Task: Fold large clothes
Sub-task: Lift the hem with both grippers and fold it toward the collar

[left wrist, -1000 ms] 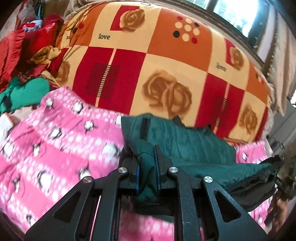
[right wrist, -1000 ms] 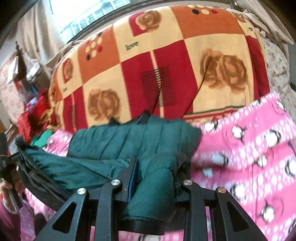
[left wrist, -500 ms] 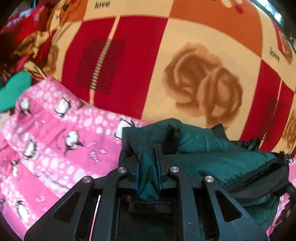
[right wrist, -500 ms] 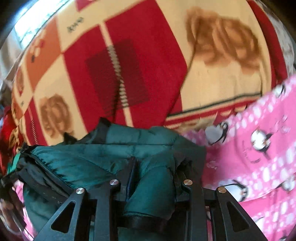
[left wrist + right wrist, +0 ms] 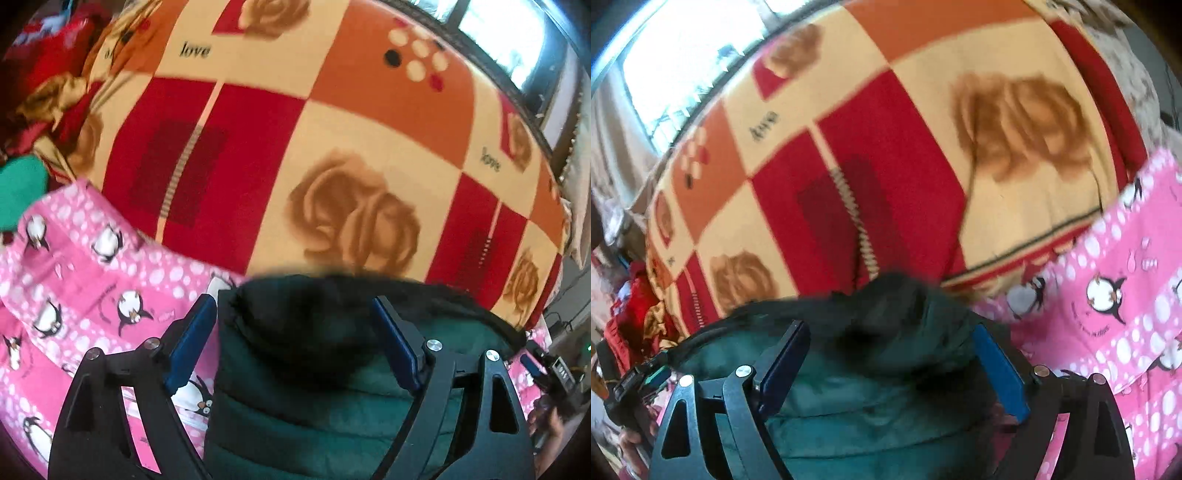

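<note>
Both claws, clamped on the green jacket (image 5: 325,398) a second earlier, were opening: left claw (image 5: 295,343) and right claw (image 5: 890,362) released, jacket between their pads, on the pink penguin blanket (image 5: 74,280).

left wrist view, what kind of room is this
Probably a bedroom at home. A large blanket with roses and the word "love" covers what looks like a bed, a pink penguin sheet lies over it, loose clothes are piled at the far side, and a window is behind.
</note>
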